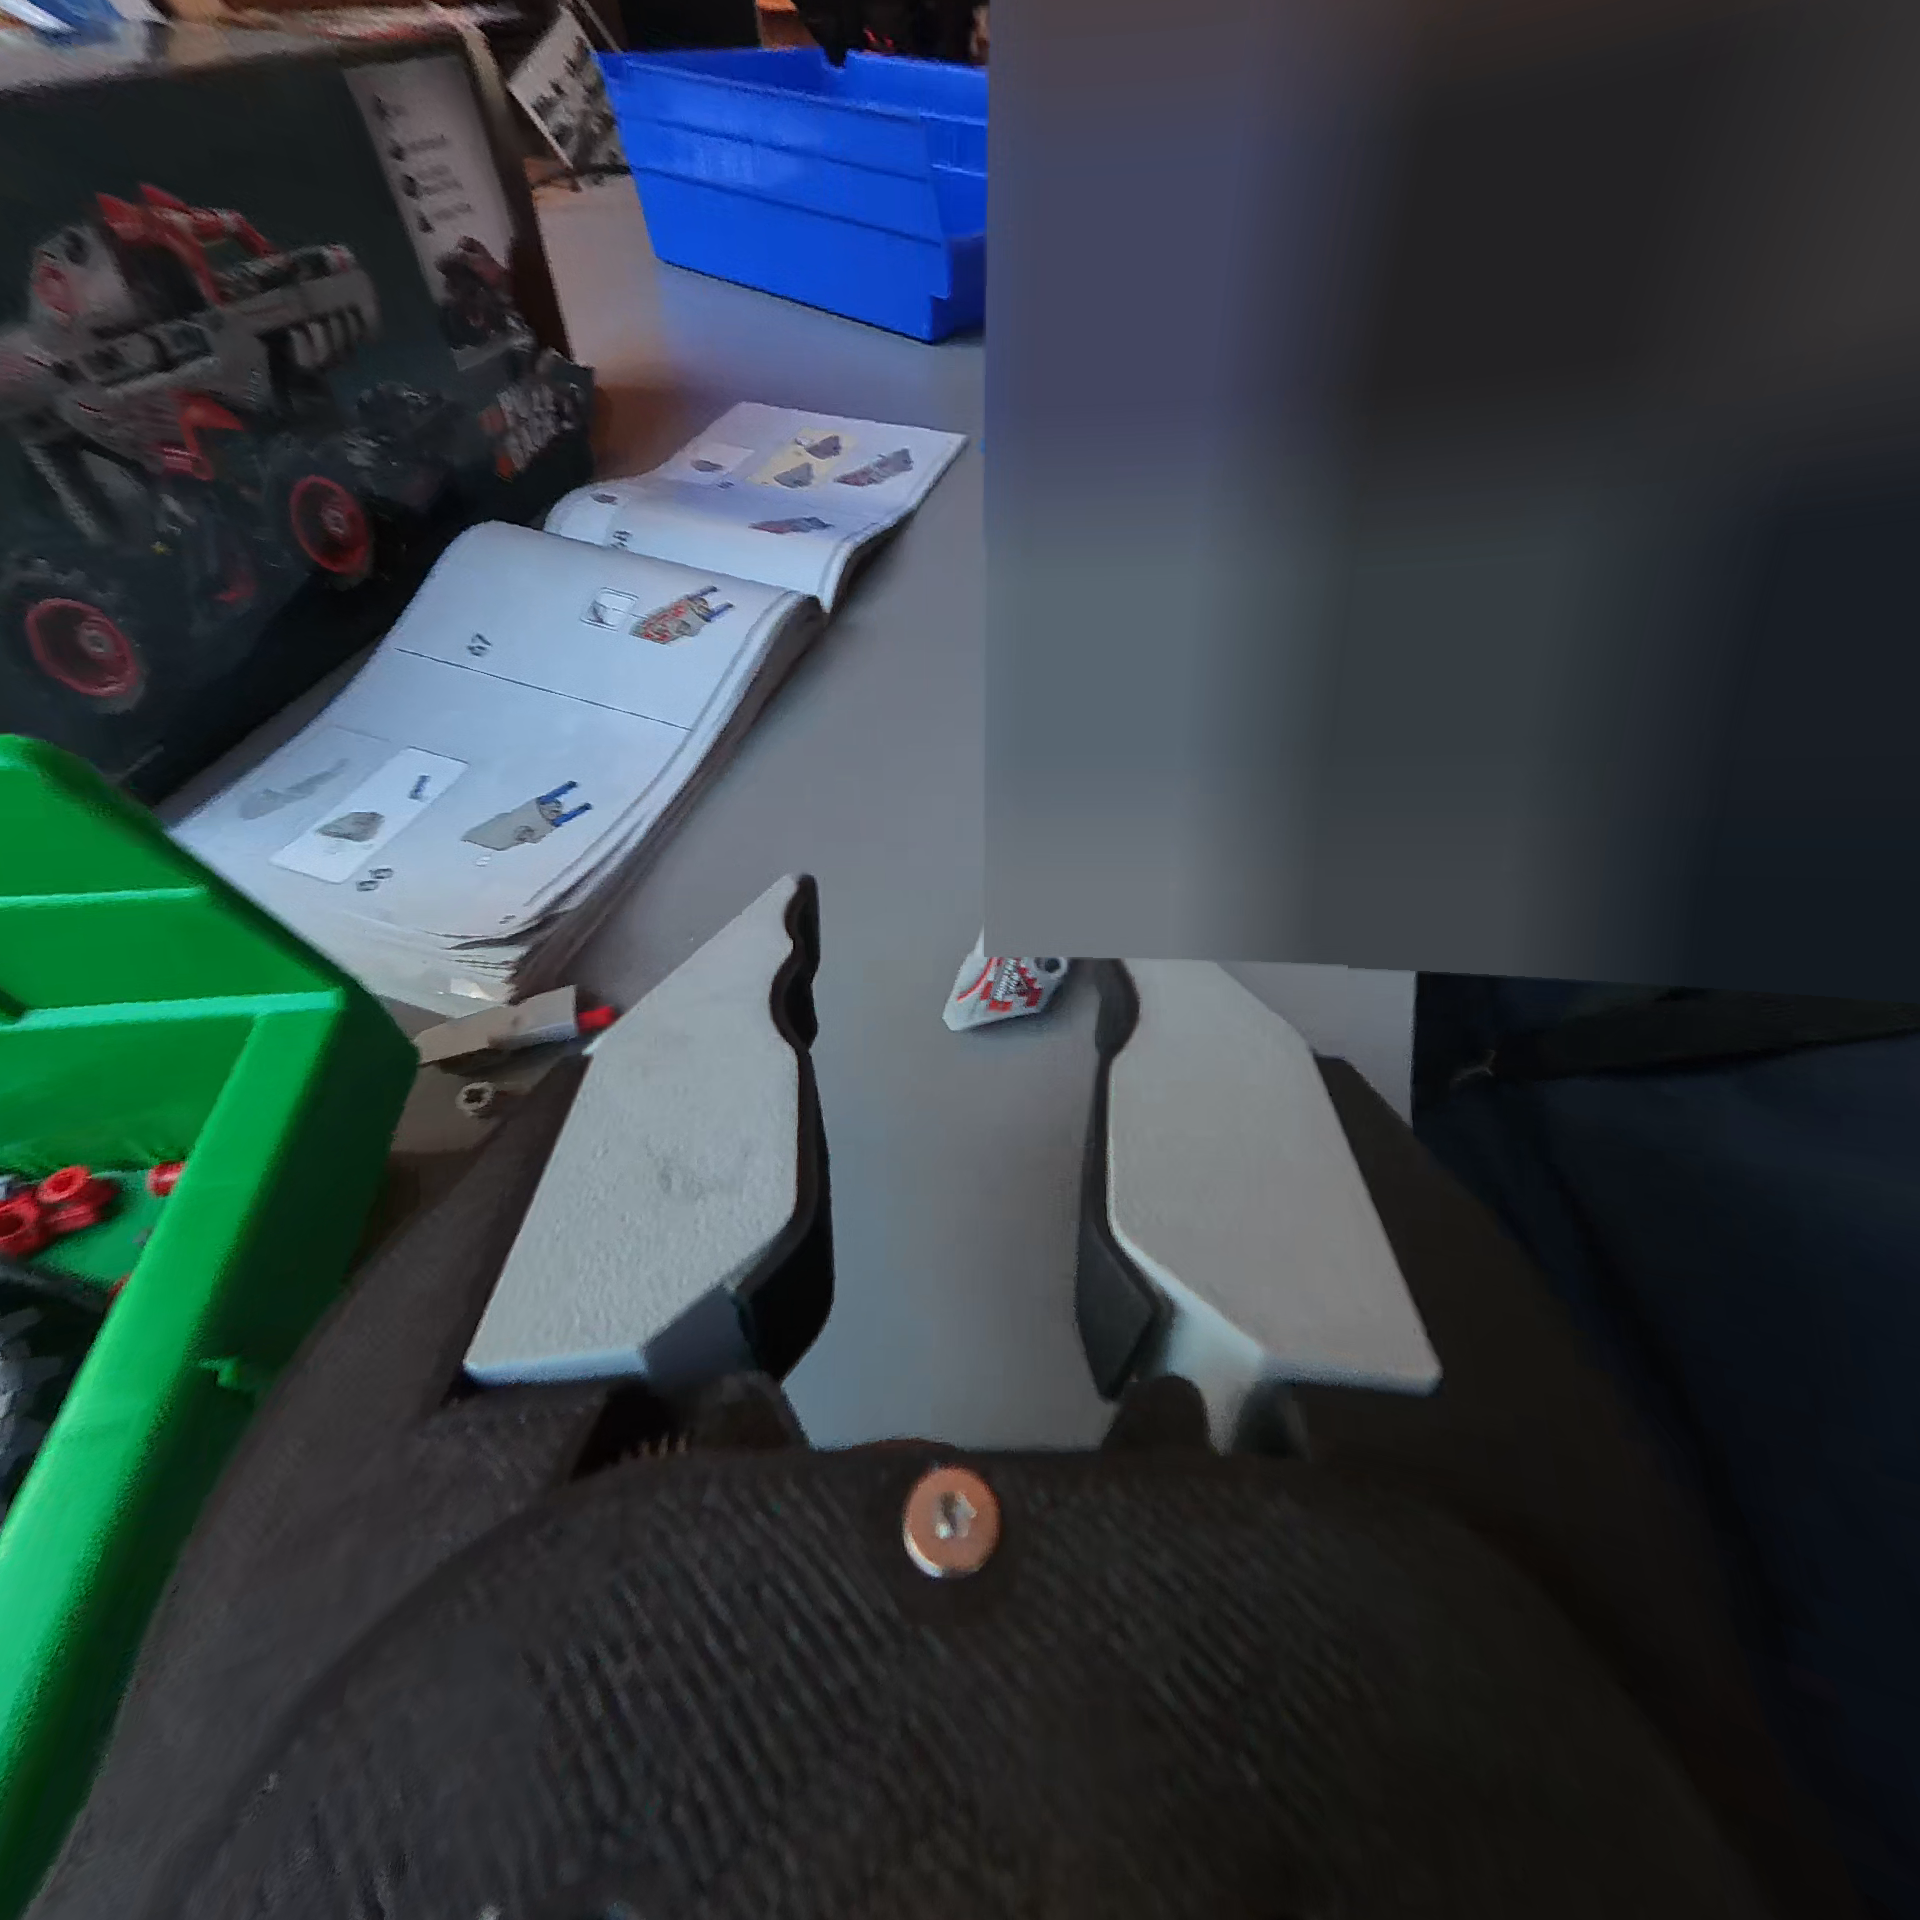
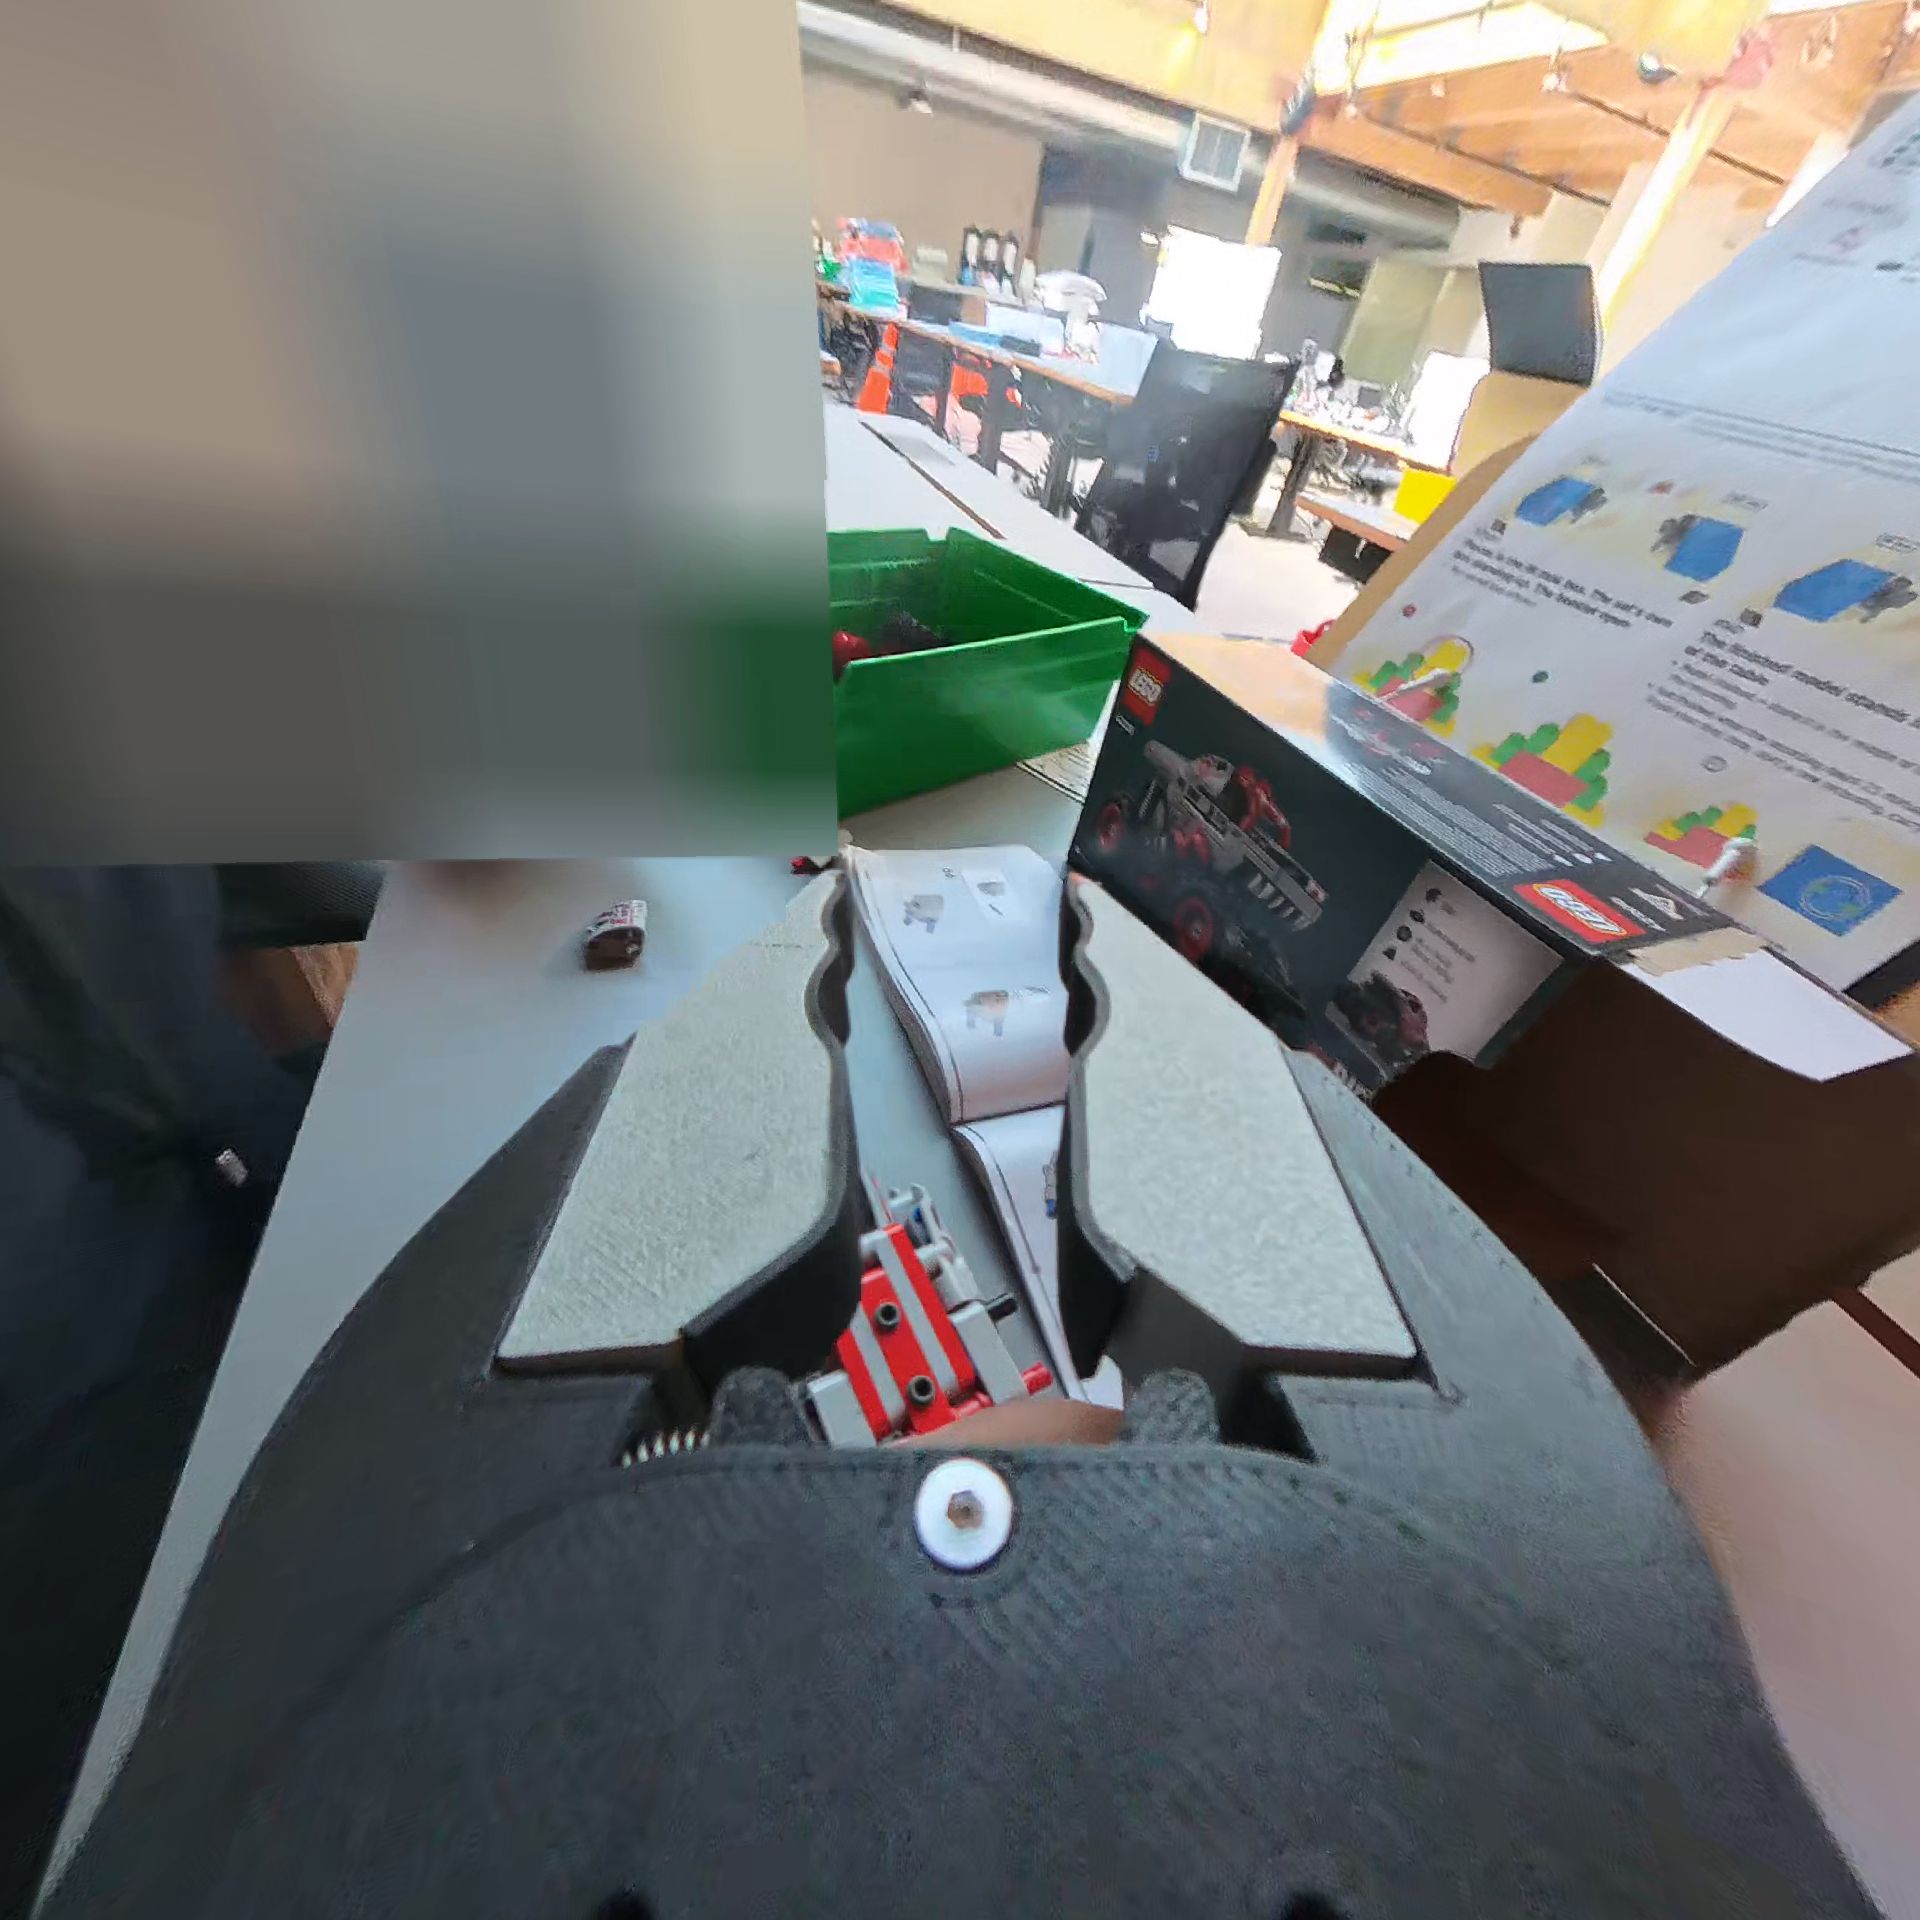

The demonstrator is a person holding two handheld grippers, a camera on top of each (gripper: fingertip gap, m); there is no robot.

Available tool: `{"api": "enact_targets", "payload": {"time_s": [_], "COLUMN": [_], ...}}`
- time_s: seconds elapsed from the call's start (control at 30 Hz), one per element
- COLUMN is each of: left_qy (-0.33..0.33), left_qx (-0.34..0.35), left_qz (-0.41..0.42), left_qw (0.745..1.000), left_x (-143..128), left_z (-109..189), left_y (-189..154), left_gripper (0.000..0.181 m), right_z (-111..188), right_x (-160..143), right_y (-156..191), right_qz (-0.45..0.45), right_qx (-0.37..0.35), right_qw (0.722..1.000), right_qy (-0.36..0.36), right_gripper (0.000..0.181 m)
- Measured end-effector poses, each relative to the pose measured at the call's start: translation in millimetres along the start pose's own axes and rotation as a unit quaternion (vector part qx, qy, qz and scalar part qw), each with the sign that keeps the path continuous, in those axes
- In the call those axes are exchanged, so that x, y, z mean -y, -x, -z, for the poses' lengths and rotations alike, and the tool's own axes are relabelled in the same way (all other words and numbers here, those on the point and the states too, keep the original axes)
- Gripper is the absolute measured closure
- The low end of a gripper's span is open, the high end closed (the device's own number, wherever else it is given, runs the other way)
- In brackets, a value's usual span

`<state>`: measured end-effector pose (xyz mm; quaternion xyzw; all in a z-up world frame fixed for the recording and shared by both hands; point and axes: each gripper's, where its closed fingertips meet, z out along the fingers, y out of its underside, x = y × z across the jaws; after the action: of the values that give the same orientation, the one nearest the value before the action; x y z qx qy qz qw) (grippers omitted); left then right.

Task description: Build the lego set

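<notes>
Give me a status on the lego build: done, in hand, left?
Done: a red-and-grey subassembly lies on the table under the right gripper. In hand: nothing; both the right and left gripper are open. Left: loose red parts in the green bin; manual open mid-book.

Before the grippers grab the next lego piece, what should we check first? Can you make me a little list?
1. Left gripper open with nothing between its fingers: ok.
2. Right gripper open: ok.
3. Instruction booklet lying open: ok.
4. Green bin close by, red pieces inside: ok.
5. Red and grey assembly sits low between the right fingers; gripped or only lying below: cannot tell.
6. Right next piece chosen: cannot tell.
</notes>
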<state>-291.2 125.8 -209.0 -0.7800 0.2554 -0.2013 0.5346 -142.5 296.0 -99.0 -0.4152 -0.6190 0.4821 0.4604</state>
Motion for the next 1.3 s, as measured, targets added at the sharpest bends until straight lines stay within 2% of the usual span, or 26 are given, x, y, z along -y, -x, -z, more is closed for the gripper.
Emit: {"api": "enact_targets", "payload": {"time_s": [0.03, 0.13, 0.23, 0.33, 0.47, 0.6, 0.73, 0.9, 0.97, 1.07, 1.1, 1.2, 1.3], "left_qy": [0.016, 0.097, 0.203, 0.205, 0.204, 0.200, 0.206, 0.199, 0.204, 0.199, 0.195, 0.196, 0.171], "left_qx": [-0.018, -0.056, -0.046, -0.039, -0.024, -0.038, -0.105, -0.159, -0.159, -0.185, -0.196, -0.193, -0.177], "left_qz": [-0.005, -0.033, -0.053, -0.048, -0.026, 0.018, 0.139, 0.226, 0.239, 0.257, 0.264, 0.264, 0.249], "left_qw": [1.000, 0.993, 0.977, 0.977, 0.978, 0.979, 0.963, 0.940, 0.936, 0.927, 0.924, 0.924, 0.937], "left_x": [-4, -25, -54, -52, -51, -50, -46, -36, -37, -35, -33, -35, -26], "left_z": [-3, -17, -32, -39, -39, -38, -35, -29, -29, -30, -31, -32, -29], "left_y": [-5, -21, -20, -17, -6, -4, -11, -9, -7, -14, -17, -17, -10], "left_gripper": [0.129, 0.124, 0.122, 0.138, 0.159, 0.160, 0.160, 0.160, 0.160, 0.160, 0.160, 0.160, 0.157], "right_z": [2, 3, -2, -16, -47, -90, -140, -170, -177, -185, -186, -187, -186], "right_x": [1, 0, 5, 6, -4, -37, -85, -101, -103, -110, -112, -117, -117], "right_y": [3, 15, 42, 78, 135, 169, 159, 161, 156, 154, 152, 150, 139], "right_qz": [0.004, 0.024, 0.039, 0.078, 0.071, 0.040, 0.121, 0.246, 0.288, 0.333, 0.342, 0.328, 0.221], "right_qx": [0.005, 0.025, 0.059, 0.090, 0.166, 0.192, 0.097, 0.066, 0.043, 0.037, 0.034, 0.030, 0.024], "right_qw": [1.000, 0.999, 0.997, 0.992, 0.982, 0.976, 0.968, 0.936, 0.923, 0.906, 0.902, 0.907, 0.938], "right_qy": [-0.006, -0.003, 0.008, 0.035, 0.058, 0.099, 0.200, 0.243, 0.250, 0.259, 0.262, 0.261, 0.265], "right_gripper": [0.145, 0.145, 0.144, 0.144, 0.144, 0.144, 0.139, 0.140, 0.141, 0.159, 0.169, 0.169, 0.171]}}
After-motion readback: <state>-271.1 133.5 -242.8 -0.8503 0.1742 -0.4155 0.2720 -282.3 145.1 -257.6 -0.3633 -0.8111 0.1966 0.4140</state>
